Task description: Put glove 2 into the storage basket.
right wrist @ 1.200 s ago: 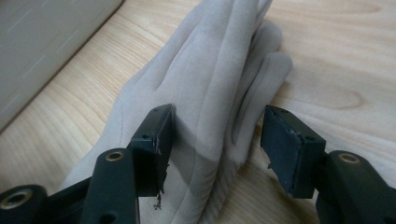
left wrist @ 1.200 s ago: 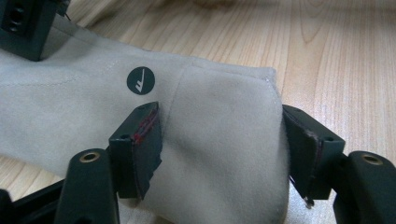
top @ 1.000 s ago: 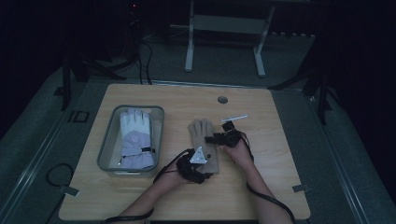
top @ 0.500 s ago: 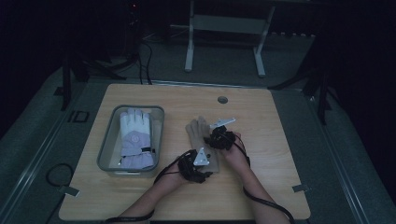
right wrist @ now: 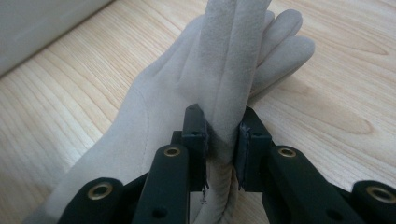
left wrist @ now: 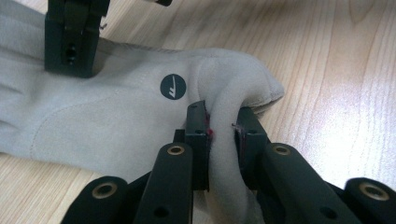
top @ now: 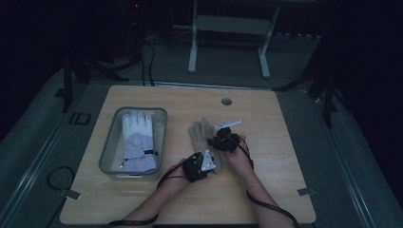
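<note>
Your left gripper [left wrist: 219, 126], jaws just closed, pinches a fold at the cuff end of the beige suede-like fabric glove [top: 202, 137]. Your right gripper [right wrist: 222, 133] clamps a raised fold of the same glove nearer its fingers. The glove lies flat on the light wooden table [top: 285, 156], just right of the clear plastic bin [top: 107, 152] holding a white and lilac glove [top: 137, 140].
</note>
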